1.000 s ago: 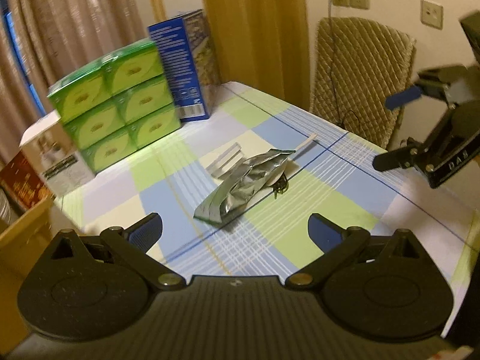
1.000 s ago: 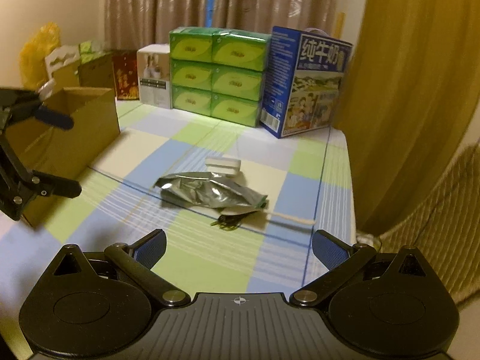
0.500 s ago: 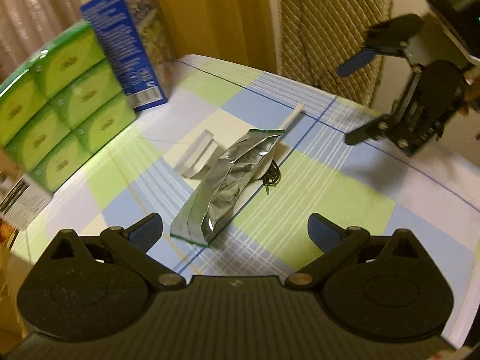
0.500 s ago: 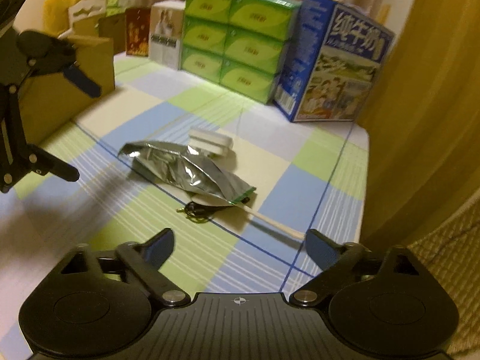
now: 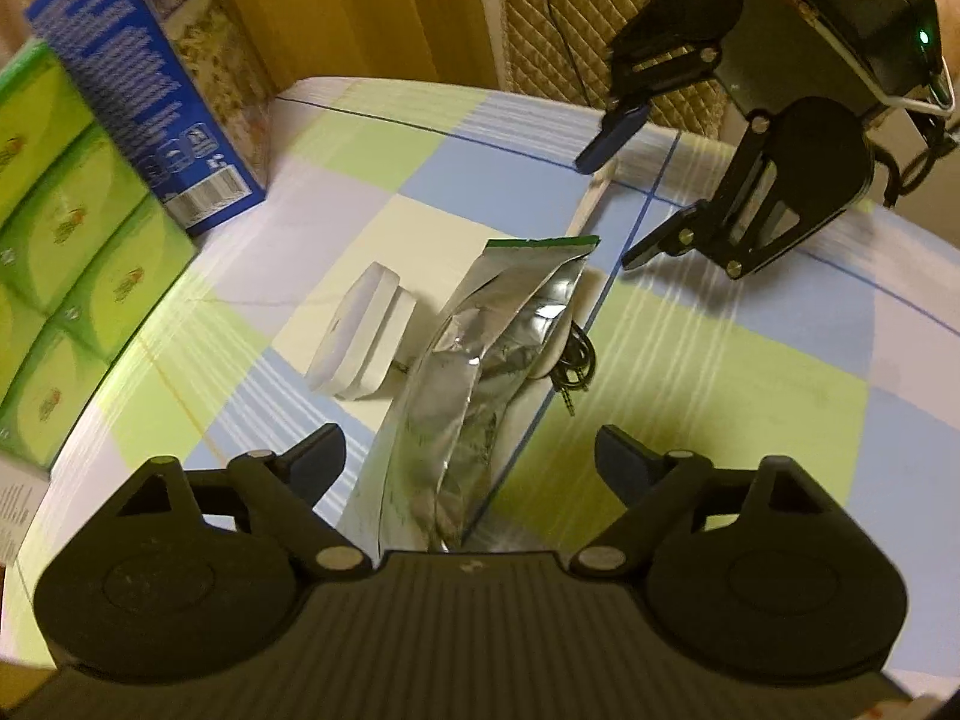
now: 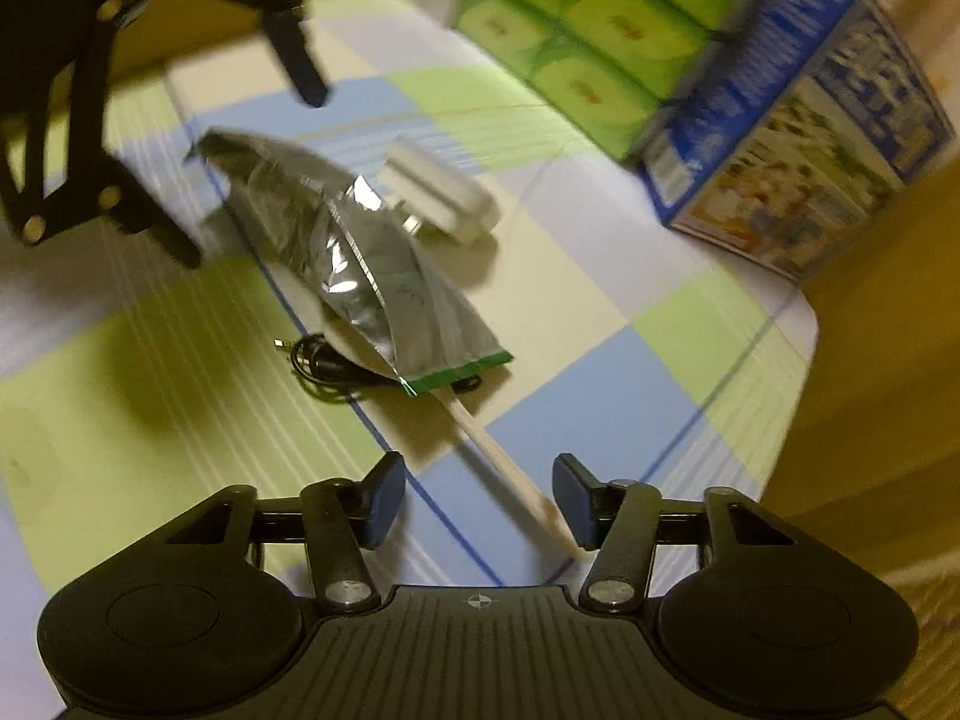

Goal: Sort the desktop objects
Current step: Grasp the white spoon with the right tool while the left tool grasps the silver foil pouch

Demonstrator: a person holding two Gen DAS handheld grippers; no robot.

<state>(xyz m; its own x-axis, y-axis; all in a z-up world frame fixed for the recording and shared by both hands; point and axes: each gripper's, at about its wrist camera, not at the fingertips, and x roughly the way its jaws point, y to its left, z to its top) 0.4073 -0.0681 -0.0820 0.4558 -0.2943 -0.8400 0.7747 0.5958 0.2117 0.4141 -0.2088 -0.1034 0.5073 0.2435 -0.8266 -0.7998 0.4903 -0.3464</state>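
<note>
A: Where does the crinkled silver foil pouch (image 5: 480, 360) lie?

B: On the checked tablecloth (image 5: 720, 372), long axis running straight out from the left gripper (image 5: 468, 468), whose jaws stand spread around its near end.

A: And the right gripper (image 6: 477, 498)?

B: Spread too, straddling the pale wooden stick (image 6: 504, 468).

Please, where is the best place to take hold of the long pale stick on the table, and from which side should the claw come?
Probably at the free end of the stick, near the table edge. Its other end is tucked under the silver foil bag, beside the black cable, so only this end is bare. The open right claw already straddles it; come down from above, fingers across its thin width.
</note>
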